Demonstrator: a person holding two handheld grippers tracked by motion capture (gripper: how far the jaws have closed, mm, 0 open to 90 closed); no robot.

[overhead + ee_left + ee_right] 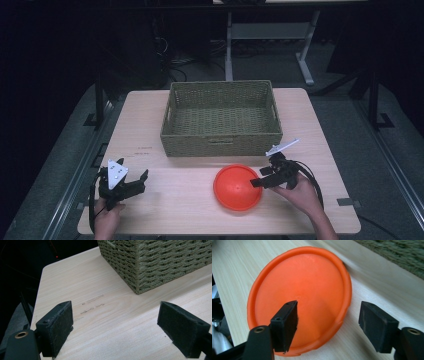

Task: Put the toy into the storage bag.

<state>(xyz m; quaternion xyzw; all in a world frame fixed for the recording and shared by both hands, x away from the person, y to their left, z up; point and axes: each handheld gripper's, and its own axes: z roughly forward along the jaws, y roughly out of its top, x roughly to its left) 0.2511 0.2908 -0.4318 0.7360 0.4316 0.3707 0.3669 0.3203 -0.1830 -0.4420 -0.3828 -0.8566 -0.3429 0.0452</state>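
An orange plate point(237, 187) lies right way up on the wooden table point(170, 210), just in front of a woven basket point(220, 144). My right gripper point(260, 177) is at the plate's right edge and stands open. In the right gripper view the jaws point(328, 312) straddle the plate's rim point(299, 290): one over the plate's inside, the other outside over the table, neither pad pressing. My left gripper point(133, 169) rests near the table's front left, open, with bare table between its jaws point(115, 312).
The green woven basket point(160, 262) is empty and fills the far middle of the table; its front wall point(397, 255) is close behind the plate. Dark floor, table legs and cables lie beyond the table's edges.
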